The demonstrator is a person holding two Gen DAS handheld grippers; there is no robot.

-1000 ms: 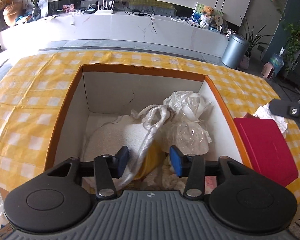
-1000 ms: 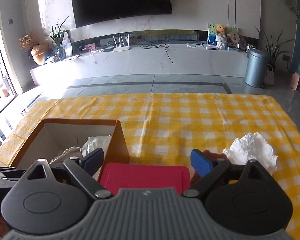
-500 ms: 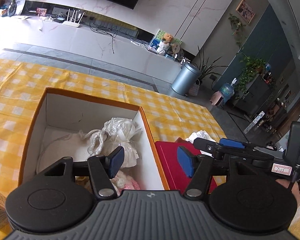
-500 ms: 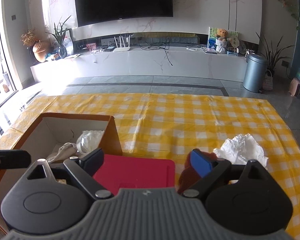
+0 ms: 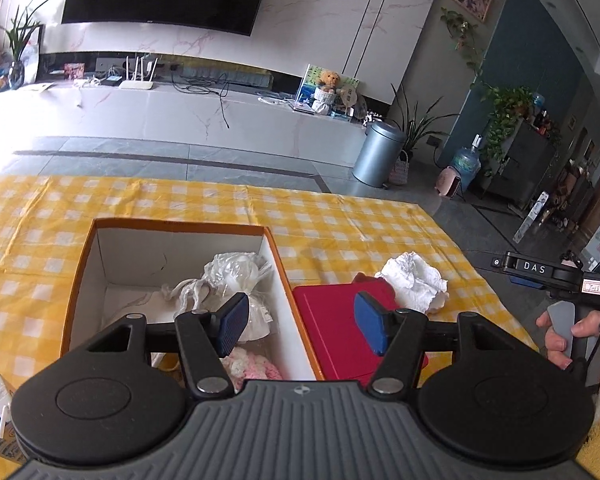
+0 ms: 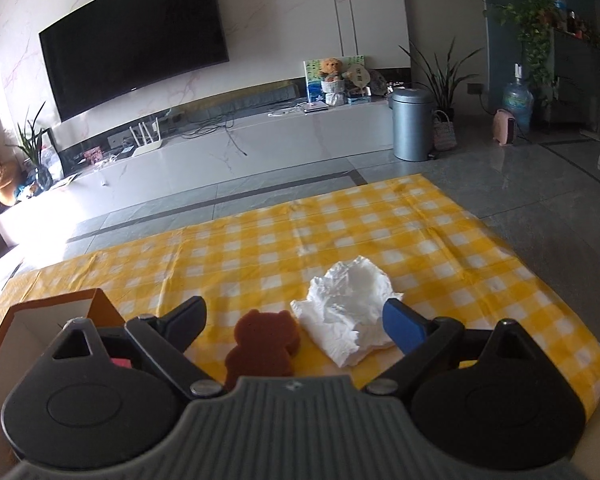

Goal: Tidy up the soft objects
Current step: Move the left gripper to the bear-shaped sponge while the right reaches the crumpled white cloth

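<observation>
Reaching for the next item, the right gripper (image 6: 296, 320) hangs spread and empty over the bear sponge (image 6: 263, 346), with crumpled tissue (image 6: 346, 312) just beyond it, right of the box (image 5: 284, 276); closing should follow. Left gripper (image 5: 300, 328), jaws just widened, holds nothing above the box.
</observation>
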